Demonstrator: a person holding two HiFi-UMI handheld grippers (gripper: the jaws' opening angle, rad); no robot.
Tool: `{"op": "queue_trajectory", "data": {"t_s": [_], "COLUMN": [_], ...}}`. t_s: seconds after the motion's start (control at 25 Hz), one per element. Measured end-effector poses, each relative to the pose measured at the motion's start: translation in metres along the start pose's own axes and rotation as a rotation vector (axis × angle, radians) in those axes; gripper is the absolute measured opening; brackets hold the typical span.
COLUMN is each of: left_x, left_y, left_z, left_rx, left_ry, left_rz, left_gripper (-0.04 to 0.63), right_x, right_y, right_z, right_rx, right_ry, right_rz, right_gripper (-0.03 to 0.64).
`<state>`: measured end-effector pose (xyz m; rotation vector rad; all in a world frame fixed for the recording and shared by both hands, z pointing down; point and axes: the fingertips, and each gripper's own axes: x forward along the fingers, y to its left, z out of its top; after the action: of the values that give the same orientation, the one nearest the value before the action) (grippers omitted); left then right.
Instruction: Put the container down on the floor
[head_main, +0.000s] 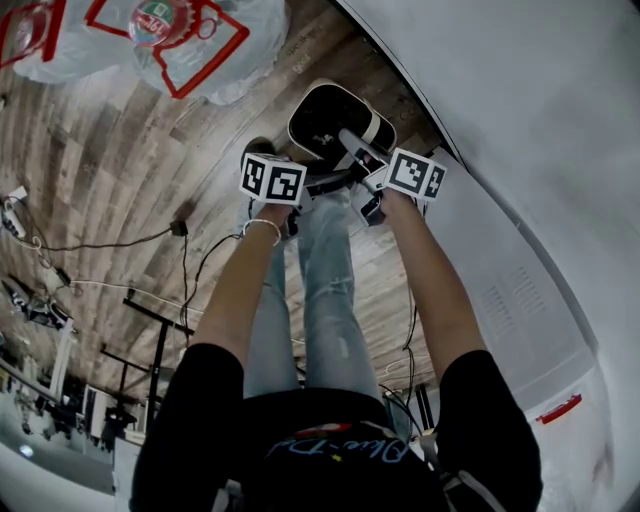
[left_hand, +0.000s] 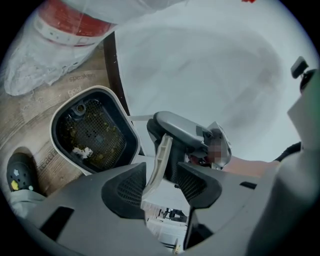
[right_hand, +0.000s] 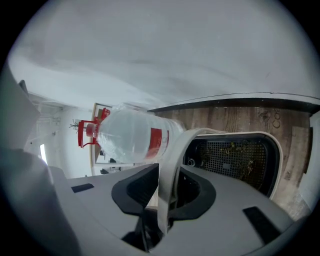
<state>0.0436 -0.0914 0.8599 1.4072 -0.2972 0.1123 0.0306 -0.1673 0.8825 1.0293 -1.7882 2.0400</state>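
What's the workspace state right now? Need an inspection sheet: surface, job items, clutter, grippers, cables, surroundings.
Surface: wood-plank floor.
Job's things: white container, dark mesh inside holding a few scraps; low by the floor, contact cannot be told.
Clutter: bagged water jugs with red caps.
Grippers: left hand-held gripper open, with the handle standing between its jaws; right hand-held gripper shut on the handle.
Cables: thin leads across the floor, meeting a dark plug.
Surroundings: white wall to the right; dark stand at lower left.
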Motion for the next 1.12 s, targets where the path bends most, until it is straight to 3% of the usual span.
{"op": "queue_trajectory", "data": {"t_s": [0.2,0.68,0.88,1.12], "left_x": [0.001,-0.024,-0.039,-0.059], "left_y": [0.004,0.019,0.030,0.047], "left_z": [0.003,0.022,0.039,0.039], "left_rx": [0.009,0.049,0.065,0.097], "left_ry": [-0.002,-0.046,-0.097,-0.087], "left_rz": [0.029,0.107,0.160,0.245], "left_gripper": [0.173,0.175,0.175,0.175], "right_x": [0.003,0.010,0.002,-0.004], "right_y": [-0.001,0.001,-0.002,0.003], "right_z": [0.001,0.007,0.004,0.004], "right_rx": [0.018,0.005,0.017,-0.021], "right_ry": [0.006,-0.005,-0.021,-0.033], "right_rz": [-0.023,-0.077,-0.084,-0.078], "right_gripper": [0.129,0.202,0.204,0.204]}}
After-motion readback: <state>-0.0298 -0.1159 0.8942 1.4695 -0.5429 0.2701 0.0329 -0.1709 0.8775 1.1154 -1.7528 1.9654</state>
